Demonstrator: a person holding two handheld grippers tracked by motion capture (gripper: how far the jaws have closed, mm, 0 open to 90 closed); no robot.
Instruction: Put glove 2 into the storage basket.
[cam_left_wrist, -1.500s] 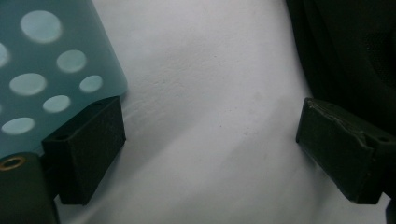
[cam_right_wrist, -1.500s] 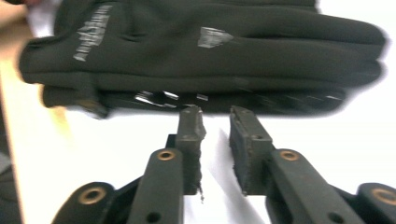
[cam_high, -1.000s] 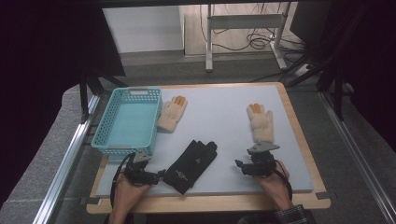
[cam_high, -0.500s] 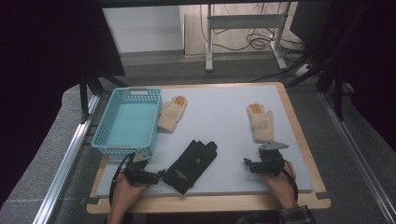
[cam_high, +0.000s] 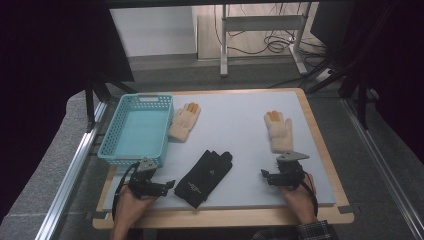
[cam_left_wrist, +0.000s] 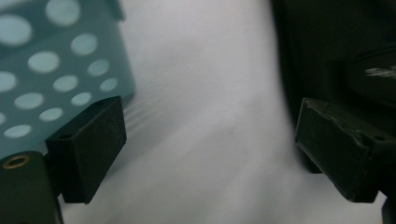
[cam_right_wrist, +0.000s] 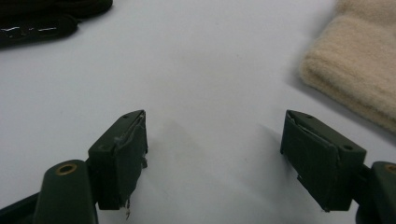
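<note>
Since the earlier frames the right gripper (cam_high: 263, 174) has drawn back a little toward the near edge, away from the cream glove in front of it, and its jaws have just been opening with nothing between them; the left gripper (cam_high: 171, 184), the gloves and the basket lie as they did.

Biggest of all is the table (cam_high: 240, 120), a pale grey top in a wooden frame. On its left side sits the basket (cam_high: 113, 145), turquoise plastic with a perforated wall, nothing visible inside it. Next comes the black glove (cam_high: 204, 177), flat on the table near the front edge, fingers pointing away and to the right, lying between the two grippers but much closer to the left one. A cream glove (cam_high: 184, 121) with orange fingertips rests just beside the basket's right wall. Its mate, the second cream glove (cam_high: 279, 131), lies well apart on the right side of the table, fingers pointing away, with its cuff near the right gripper.

Each gripper is held low over the table in a hand at the front edge. In the left gripper view the jaws stand wide over bare table, the basket wall behind the left one and the black glove right behind the other. In the right gripper view the jaws also stand wide and hold nothing, the cream cuff (cam_right_wrist: 355, 74) off to the right, apart from them.
</note>
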